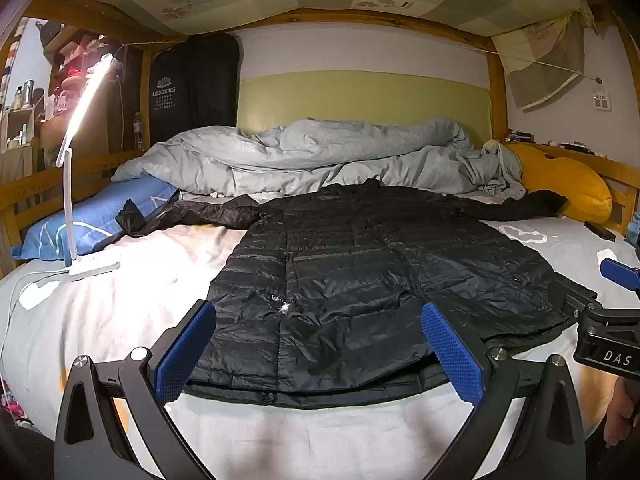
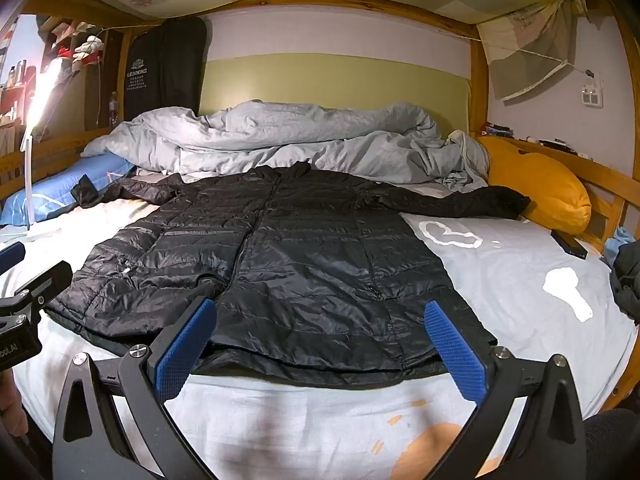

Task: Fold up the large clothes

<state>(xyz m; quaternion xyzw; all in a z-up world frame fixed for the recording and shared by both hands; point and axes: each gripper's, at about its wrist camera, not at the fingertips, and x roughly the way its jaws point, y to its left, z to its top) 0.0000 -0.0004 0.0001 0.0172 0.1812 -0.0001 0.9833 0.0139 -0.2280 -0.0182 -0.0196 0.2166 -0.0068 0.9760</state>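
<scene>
A long black quilted down jacket (image 1: 360, 280) lies spread flat on the bed, front up, collar toward the far end, both sleeves stretched out sideways. It also shows in the right wrist view (image 2: 288, 264). My left gripper (image 1: 320, 320) is open and empty, hovering over the jacket's hem at its left half. My right gripper (image 2: 320, 320) is open and empty, over the hem's right half. The right gripper's body shows at the right edge of the left wrist view (image 1: 608, 320).
A crumpled grey duvet (image 1: 320, 160) lies behind the jacket. A blue pillow (image 1: 92, 220) and a lit white clip lamp (image 1: 72, 208) are at the left. A yellow pillow (image 1: 568, 184) and a dark phone (image 2: 568, 244) are at the right. Wooden bed rails (image 2: 600, 184) border both sides.
</scene>
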